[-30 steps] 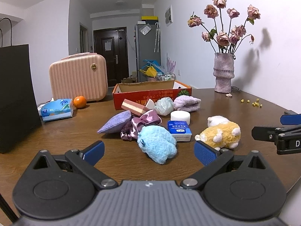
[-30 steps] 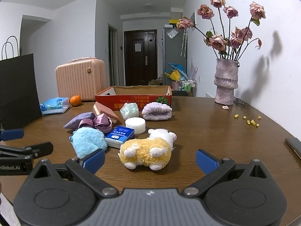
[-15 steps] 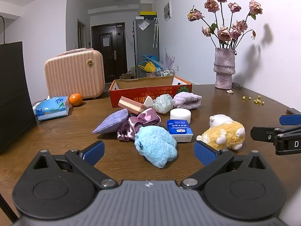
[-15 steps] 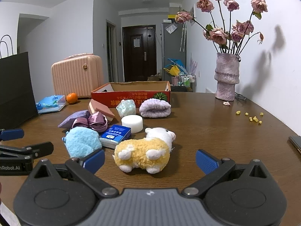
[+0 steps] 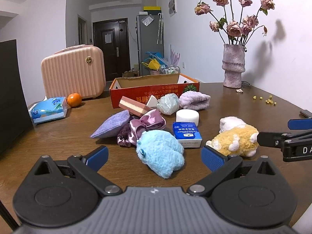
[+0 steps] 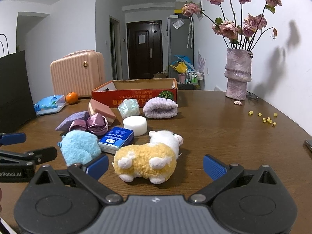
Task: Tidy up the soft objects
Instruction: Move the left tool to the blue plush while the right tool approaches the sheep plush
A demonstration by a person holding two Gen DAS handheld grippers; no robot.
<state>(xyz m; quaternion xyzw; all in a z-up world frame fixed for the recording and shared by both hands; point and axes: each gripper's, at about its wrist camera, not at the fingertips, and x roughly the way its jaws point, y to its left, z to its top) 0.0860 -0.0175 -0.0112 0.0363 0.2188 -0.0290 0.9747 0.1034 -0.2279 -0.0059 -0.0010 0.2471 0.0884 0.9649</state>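
Observation:
A blue plush toy (image 5: 160, 152) lies just beyond my open left gripper (image 5: 155, 157), between its fingertips in line of sight. A yellow-and-white plush sheep (image 6: 146, 159) lies on its side in front of my open right gripper (image 6: 156, 164). Behind them sit a purple satin scrunchie (image 5: 143, 125), a lilac pouch (image 5: 113, 123), a lilac fluffy headband (image 6: 160, 108), a mint sponge (image 6: 129, 107), a white round puff (image 6: 135, 125), a pink layered sponge (image 5: 134, 107) and a blue tissue pack (image 5: 186, 133). A red cardboard box (image 5: 154, 91) stands open at the back.
A pink case (image 5: 73, 72), an orange (image 5: 74, 99) and a blue wipes pack (image 5: 48, 112) stand at the back left, a black bag (image 6: 15, 89) at the left edge. A vase of dried roses (image 6: 237, 76) and yellow crumbs (image 6: 267, 118) are on the right.
Both grippers have moved forward and a little lower toward the toys, which now look larger. Nothing on the table has shifted; both stay open.

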